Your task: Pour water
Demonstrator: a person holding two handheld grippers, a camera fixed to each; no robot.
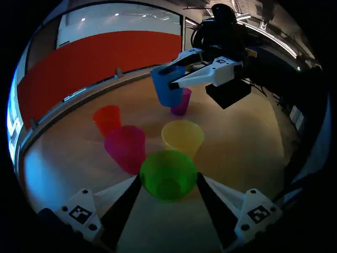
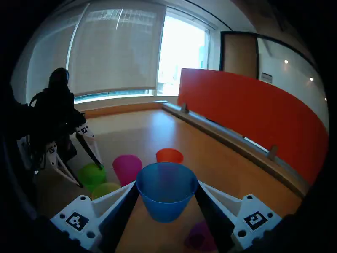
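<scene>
Fingers (image 2: pixel 215 198) clamp blue cup (image 2: pixel 166 194) upright, mouth upward

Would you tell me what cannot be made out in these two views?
- Water in the blue cup: not discernible, either view.
- Purple cup: left gripper view, half behind the blue cup; right gripper view, blurred below it.
- Yellow cup: right gripper view, partly behind a finger of the right gripper.

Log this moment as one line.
left gripper: shut on green cup | right gripper: holds blue cup raised near purple cup
</scene>
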